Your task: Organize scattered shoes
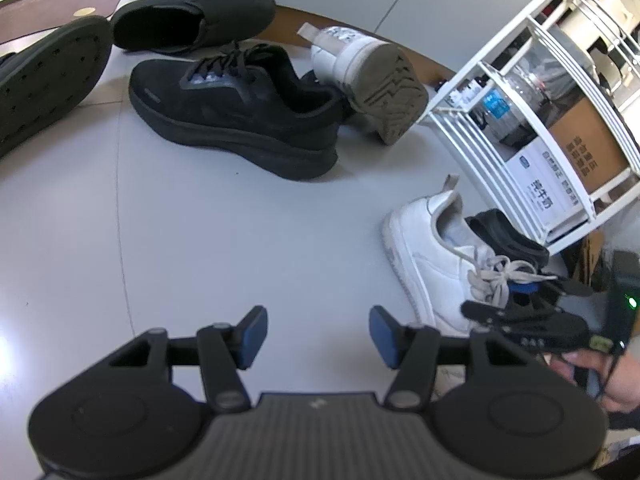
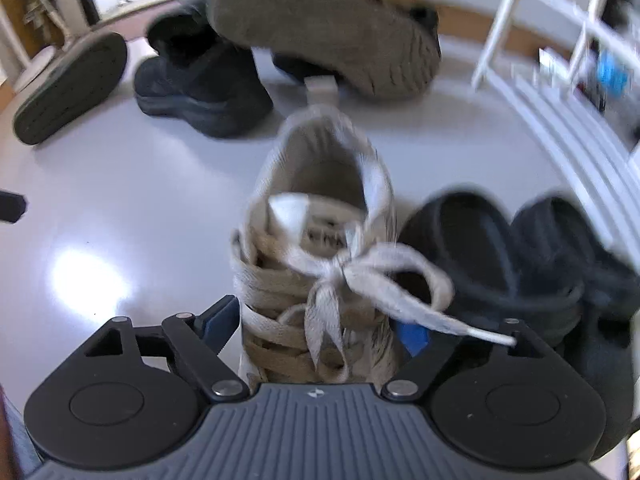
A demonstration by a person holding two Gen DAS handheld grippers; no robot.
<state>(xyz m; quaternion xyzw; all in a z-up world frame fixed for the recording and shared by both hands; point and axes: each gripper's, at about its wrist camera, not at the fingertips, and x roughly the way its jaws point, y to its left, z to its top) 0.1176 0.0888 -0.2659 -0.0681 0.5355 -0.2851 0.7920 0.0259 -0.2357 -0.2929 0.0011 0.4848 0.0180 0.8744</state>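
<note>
Between the right gripper (image 2: pixel 316 330) pads, a laced white sneaker (image 2: pixel 320 248).

Bright, even light fills both views, with a white glare patch on the glossy floor (image 2: pixel 90 280). The right wrist view is motion-blurred, worst at the white rack (image 2: pixel 560 92). Fisheye distortion bends the edges.

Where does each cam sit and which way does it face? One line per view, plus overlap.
Left wrist: on the left gripper, angled down at the floor and black sneaker; jaws open on nothing, person's hand at right.
Right wrist: on the right gripper, angled down, straddling the white sneaker.
Shared: white sneaker, tipped white shoe, white rack.
</note>
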